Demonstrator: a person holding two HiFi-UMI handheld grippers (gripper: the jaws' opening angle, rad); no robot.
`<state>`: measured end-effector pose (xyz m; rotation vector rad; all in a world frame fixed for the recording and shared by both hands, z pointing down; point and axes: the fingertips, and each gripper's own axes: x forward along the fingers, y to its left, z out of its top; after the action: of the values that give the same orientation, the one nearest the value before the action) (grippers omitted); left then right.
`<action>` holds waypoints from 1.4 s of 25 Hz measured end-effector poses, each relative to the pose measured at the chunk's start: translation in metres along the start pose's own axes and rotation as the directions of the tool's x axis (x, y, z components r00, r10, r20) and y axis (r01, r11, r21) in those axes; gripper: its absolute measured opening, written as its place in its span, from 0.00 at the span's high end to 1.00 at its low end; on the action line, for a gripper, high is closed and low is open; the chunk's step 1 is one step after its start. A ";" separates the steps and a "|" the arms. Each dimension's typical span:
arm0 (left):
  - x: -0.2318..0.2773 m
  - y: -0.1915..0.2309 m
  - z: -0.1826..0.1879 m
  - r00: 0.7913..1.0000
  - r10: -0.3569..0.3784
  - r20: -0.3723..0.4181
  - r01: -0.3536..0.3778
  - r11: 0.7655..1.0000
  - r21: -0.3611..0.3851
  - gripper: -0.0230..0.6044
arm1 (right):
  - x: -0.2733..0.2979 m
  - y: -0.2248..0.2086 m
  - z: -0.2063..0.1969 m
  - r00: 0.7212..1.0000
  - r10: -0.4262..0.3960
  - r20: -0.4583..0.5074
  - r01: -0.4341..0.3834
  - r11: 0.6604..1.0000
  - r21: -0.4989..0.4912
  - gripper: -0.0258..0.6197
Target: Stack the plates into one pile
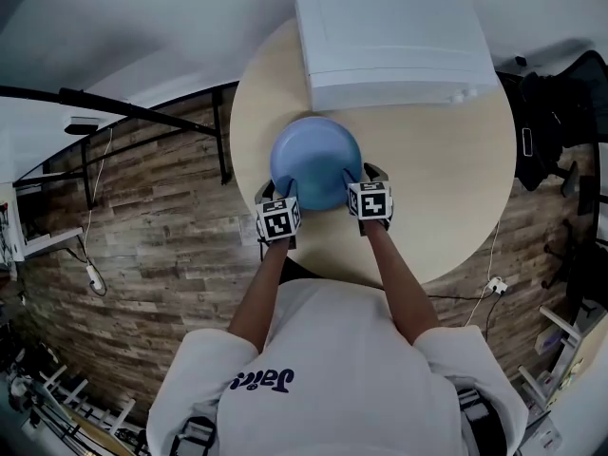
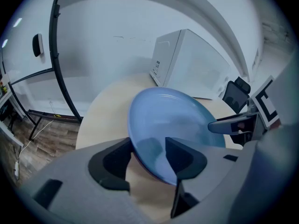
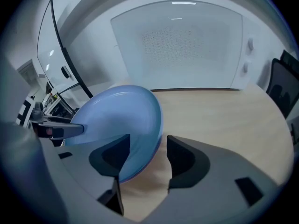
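A blue plate (image 1: 315, 162) lies on the round beige table (image 1: 456, 188), right in front of me; whether other plates lie under it I cannot tell. My left gripper (image 1: 283, 190) straddles the plate's near left rim and my right gripper (image 1: 356, 180) its near right rim. In the left gripper view the blue plate (image 2: 173, 125) runs between the jaws of the left gripper (image 2: 148, 155), with table showing beside the rim, so the jaws stand open. In the right gripper view the plate (image 3: 117, 120) sits against the left jaw of the right gripper (image 3: 147, 155), also open, with a gap to the right jaw.
A large white box (image 1: 389, 36) stands at the back of the table, just behind the plate. A black chair (image 1: 556, 112) is to the right of the table and a black metal frame (image 1: 142, 112) to its left, over wood flooring.
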<state>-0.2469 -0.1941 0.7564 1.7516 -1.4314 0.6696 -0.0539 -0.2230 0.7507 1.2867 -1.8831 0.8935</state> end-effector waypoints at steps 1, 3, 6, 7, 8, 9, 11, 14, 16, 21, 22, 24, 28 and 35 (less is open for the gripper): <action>0.000 -0.001 -0.001 1.000 -0.011 -0.007 0.011 1.000 -0.005 0.59 | 0.000 0.000 -0.001 1.000 -0.005 -0.005 0.005 1.000 -0.001 0.58; -0.001 -0.004 -0.001 0.999 -0.033 -0.015 0.033 0.999 -0.020 0.55 | -0.003 -0.001 -0.001 1.000 -0.019 -0.001 0.019 1.000 -0.002 0.56; -0.004 -0.009 -0.001 0.998 -0.055 -0.034 0.054 0.998 -0.028 0.48 | -0.011 -0.003 0.003 0.999 -0.028 0.025 0.029 0.999 -0.016 0.55; -0.006 -0.009 -0.002 0.998 -0.056 -0.042 0.055 0.998 -0.029 0.46 | -0.014 -0.003 0.004 0.999 -0.029 0.034 0.030 0.999 -0.020 0.55; -0.009 -0.009 -0.003 0.997 -0.058 -0.046 0.056 0.998 -0.036 0.44 | -0.017 -0.003 0.006 0.999 -0.030 0.044 0.031 0.999 -0.020 0.55; -0.012 -0.008 -0.004 0.997 -0.062 -0.045 0.060 0.997 -0.047 0.42 | -0.020 -0.004 0.007 0.998 -0.031 0.053 0.032 0.999 -0.021 0.55; -0.019 -0.006 -0.005 0.997 -0.067 -0.036 0.065 0.996 -0.067 0.40 | -0.027 -0.003 0.010 0.997 -0.031 0.072 0.033 0.999 -0.027 0.55; -0.030 -0.006 -0.001 0.998 -0.060 -0.006 0.059 0.997 -0.047 0.40 | -0.038 -0.002 0.014 0.994 -0.018 0.104 0.022 0.999 -0.032 0.55; -0.038 -0.011 0.007 0.998 -0.061 0.031 0.061 0.998 -0.013 0.40 | -0.048 0.000 0.020 0.990 -0.010 0.142 0.015 0.999 -0.037 0.55; -0.071 -0.044 0.055 0.971 -0.131 0.200 0.119 0.991 0.068 0.40 | -0.089 0.004 0.058 0.955 -0.020 0.297 0.059 0.991 -0.124 0.55; -0.081 -0.055 0.068 0.957 -0.159 0.243 0.140 0.986 0.092 0.40 | -0.102 0.005 0.070 0.941 -0.031 0.337 0.096 0.980 -0.177 0.55; -0.103 -0.077 0.095 0.922 -0.209 0.326 0.166 0.974 0.157 0.40 | -0.131 0.012 0.093 0.908 -0.030 0.419 0.148 0.957 -0.251 0.55; -0.152 -0.114 0.139 0.848 -0.259 0.463 0.132 0.948 0.288 0.56 | -0.193 0.023 0.126 0.818 -0.007 0.575 0.157 0.965 -0.212 0.83; -0.227 -0.150 0.172 0.739 -0.257 0.623 0.090 0.954 0.287 0.91 | -0.282 0.039 0.149 0.715 0.058 0.697 0.139 0.965 -0.223 0.91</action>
<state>-0.1660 -0.1937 0.4450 2.4382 -1.6439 0.1026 -0.0345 -0.2006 0.4310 1.6277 -2.4230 0.0769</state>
